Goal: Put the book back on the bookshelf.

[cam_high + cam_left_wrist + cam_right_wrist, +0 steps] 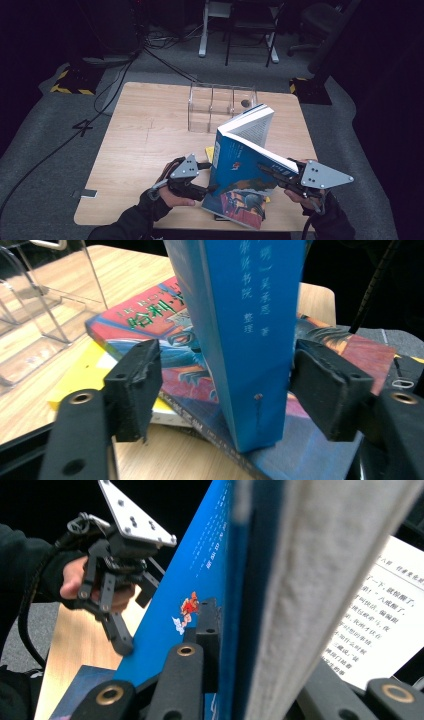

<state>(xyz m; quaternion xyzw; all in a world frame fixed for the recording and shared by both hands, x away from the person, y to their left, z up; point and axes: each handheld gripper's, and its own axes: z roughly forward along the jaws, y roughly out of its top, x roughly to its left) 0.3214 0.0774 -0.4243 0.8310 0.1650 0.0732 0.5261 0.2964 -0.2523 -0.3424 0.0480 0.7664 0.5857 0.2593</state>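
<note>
Blue book (pixel 239 157) held tilted above the near edge of the wooden table (pixel 145 130), its lower corner resting on the stack beneath. The right gripper (pixel 267 170) was clamped on the fore-edge of the book, one jaw on the blue cover and one on the page side, as its own view showed. The left gripper (pixel 209 189) stood with its jaws apart on either side of the spine; in the left gripper view the left-hand pad stood clear of the spine, while contact at the right-hand pad could not be told. The book appeared a thick paperback: moderately heavy, stiff along the spine, but limp at the cover and pages, which had fanned open at the upper end. Its glossy cover was judged slippery, so a hold low across the spine, or across the whole closed block, would serve better than a pinch on a few leaves.

Counts: two grippers; one blue book in hand; beneath it a red-and-blue illustrated book (pixel 165 320) and, under that, a yellow book (pixel 82 375), making three books that could be told. One clear acrylic rack (pixel 221 106) with three compartments stood at the far middle of the table, well apart from the books, with a small dark object (pixel 245 103) at its right end
</note>
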